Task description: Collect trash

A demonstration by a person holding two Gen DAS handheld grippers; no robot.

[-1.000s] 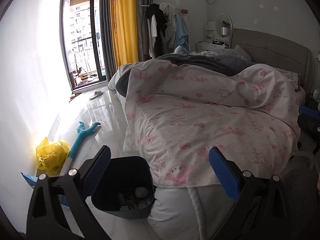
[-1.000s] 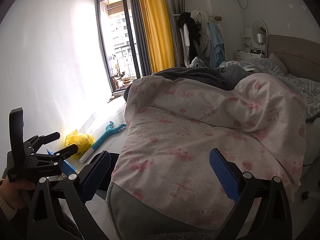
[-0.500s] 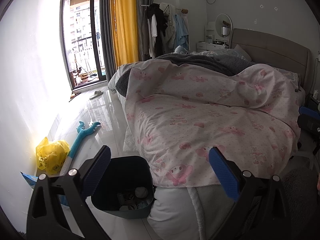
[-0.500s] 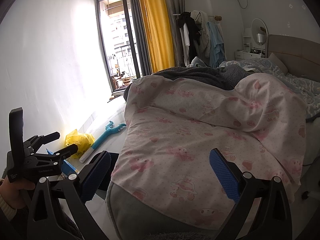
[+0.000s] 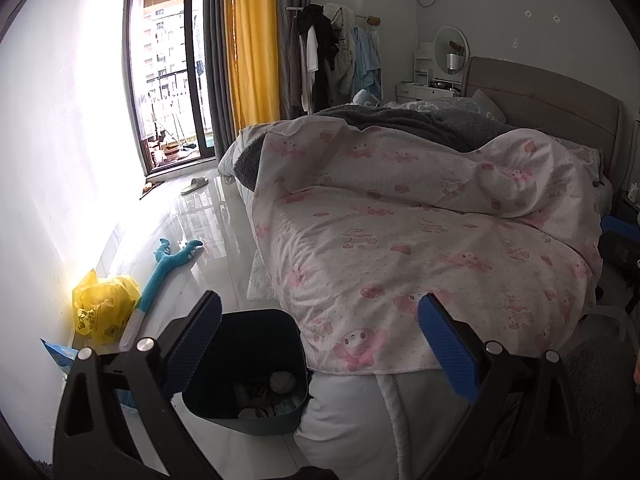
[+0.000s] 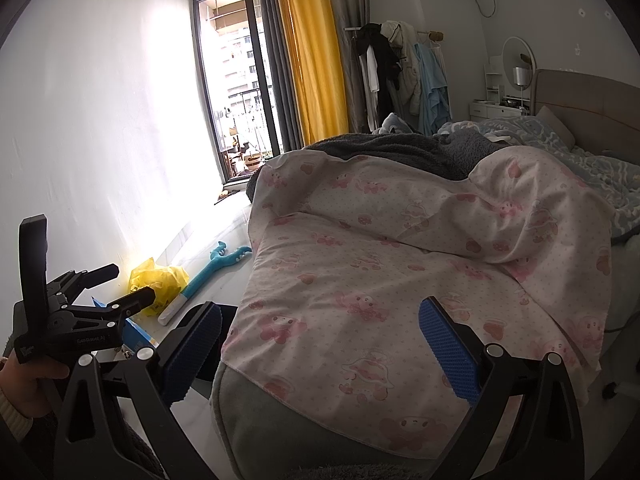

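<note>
The bed [image 5: 460, 240] fills most of what I see, its padded grey-beige headboard [image 5: 552, 96] rising at the far end and a soft white cotton duvet [image 6: 420, 264] printed with pink cartoon figures draped in loose folds over the near corner, with a fuzzy dark grey blanket [image 5: 400, 124] bunched behind it. Beyond the bed, a yellow curtain [image 5: 250, 40] hangs beside grey drapes and a dark-framed glass balcony door [image 5: 168, 68]. The floor [image 5: 208, 232] is glossy pale tile, reflecting the daylight. At the foot of the bed stands the dark blue-grey plastic trash bin [image 5: 248, 368], roughly square with rounded corners, just beside the overhanging duvet; crumpled pale scraps lie at its bottom. Against the white wall sits a crinkled yellow plastic bag [image 5: 104, 308], and next to it a long teal plush toy [image 5: 168, 264] with a forked end lies flat on the tile. A blue carton [image 5: 60, 354] pokes out near the bag. My left gripper [image 5: 320, 336] hovers above the bin with its textured blue pads [image 5: 196, 336] spread wide and nothing between them. My right gripper [image 6: 320, 348] is likewise wide apart and empty over the duvet's edge, and from its camera I see my left hand [image 6: 28, 384] wrapped around the other tool's black handle.
</note>
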